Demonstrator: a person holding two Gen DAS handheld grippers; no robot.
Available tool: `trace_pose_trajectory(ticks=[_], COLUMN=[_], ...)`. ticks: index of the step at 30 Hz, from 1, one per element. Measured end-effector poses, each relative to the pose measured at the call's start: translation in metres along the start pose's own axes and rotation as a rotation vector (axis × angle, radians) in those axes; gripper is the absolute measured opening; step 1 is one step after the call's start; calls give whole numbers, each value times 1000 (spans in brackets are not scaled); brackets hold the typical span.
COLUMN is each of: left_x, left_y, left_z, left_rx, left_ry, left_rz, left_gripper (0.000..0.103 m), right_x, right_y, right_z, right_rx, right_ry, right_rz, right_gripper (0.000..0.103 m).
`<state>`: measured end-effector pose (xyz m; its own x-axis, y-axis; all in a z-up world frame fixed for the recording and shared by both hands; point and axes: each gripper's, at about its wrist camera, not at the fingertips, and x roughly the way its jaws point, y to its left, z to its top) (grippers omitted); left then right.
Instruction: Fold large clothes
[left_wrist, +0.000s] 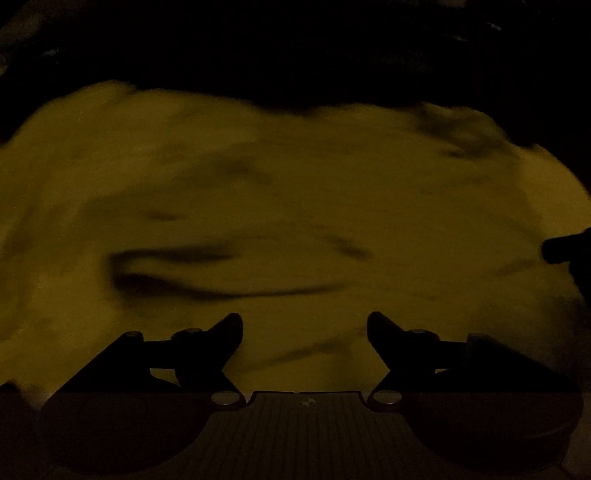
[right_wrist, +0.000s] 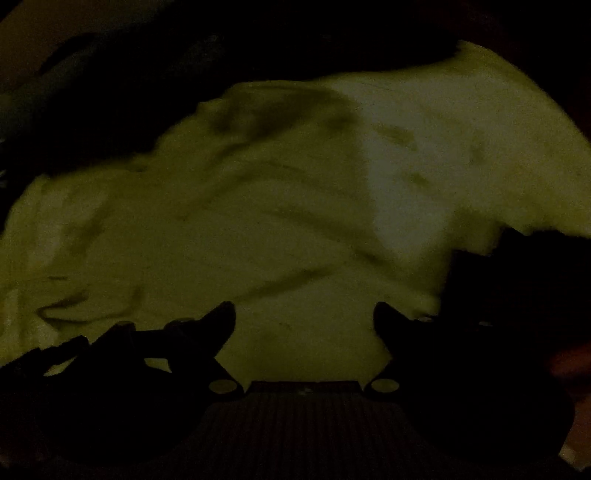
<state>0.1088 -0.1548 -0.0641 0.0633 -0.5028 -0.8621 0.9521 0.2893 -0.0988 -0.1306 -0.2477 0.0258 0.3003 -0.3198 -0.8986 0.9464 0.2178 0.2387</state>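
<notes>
Very dim indoor spot, likely home; we cannot tell which room. Only clue: large yellow garment (left_wrist: 280, 206) spread wide and rumpled ahead of both grippers, filling most of left and right wrist views. Beyond its far edge we see only black. Surface under cloth hidden from us.

Garment (left_wrist: 295, 206) spreads ahead of both hand-held grippers.

No readable text, label or number shows in either dim view.
</notes>
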Motion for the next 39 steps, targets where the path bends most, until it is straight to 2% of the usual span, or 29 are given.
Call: trace_pose_trajectory(ticks=[2, 4, 9, 13, 15, 16, 18, 19, 20, 25, 28, 35, 37, 39], left_x=[1, 3, 9, 4, 1, -2, -5, -5, -6, -4, -6, 1, 8, 15], left_y=[33, 61, 92, 98, 99, 100, 102, 102, 103, 109, 112, 107, 103, 100], left_z=[2, 3, 1, -10, -18, -24, -29, -31, -32, -29, -24, -15, -13, -12], left_rx=[-79, -147, -172, -194, -230, -250, -271, -275, -275, -298, -312, -281, -264, -255], left_ry=[-6, 2, 49, 67, 76, 77, 80, 82, 82, 68, 54, 63, 73, 93], left_rz=[68, 104, 110, 82, 70, 58, 49, 48, 48, 64, 73, 97, 103, 112], left_gripper=[103, 103, 103, 103, 103, 103, 103, 103, 103, 103, 103, 103, 103, 103], right_x=[11, 23, 74, 121, 136, 143, 152, 153, 152, 97, 53, -11, -20, -15], right_y=[33, 70, 164, 213, 222, 225, 228, 227, 224, 190, 153, 55, 31, 9], right_z=[14, 26, 44, 42, 41, 42, 43, 44, 46, 56, 57, 41, 33, 25], right_rx=[-64, -132, -327, -433, -457, -468, -494, -504, -502, -377, -282, -29, 17, 77], right_ry=[-6, -13, 7, 50, 51, 50, 48, 43, 38, -109, -187, -270, -282, -252], right_rz=[70, 129, 220, 169, 128, 108, 78, 64, 60, 137, 170, 121, 95, 90], right_gripper=[78, 78, 74, 67, 65, 61, 43, 17, 3, 3, 3, 3, 3, 3])
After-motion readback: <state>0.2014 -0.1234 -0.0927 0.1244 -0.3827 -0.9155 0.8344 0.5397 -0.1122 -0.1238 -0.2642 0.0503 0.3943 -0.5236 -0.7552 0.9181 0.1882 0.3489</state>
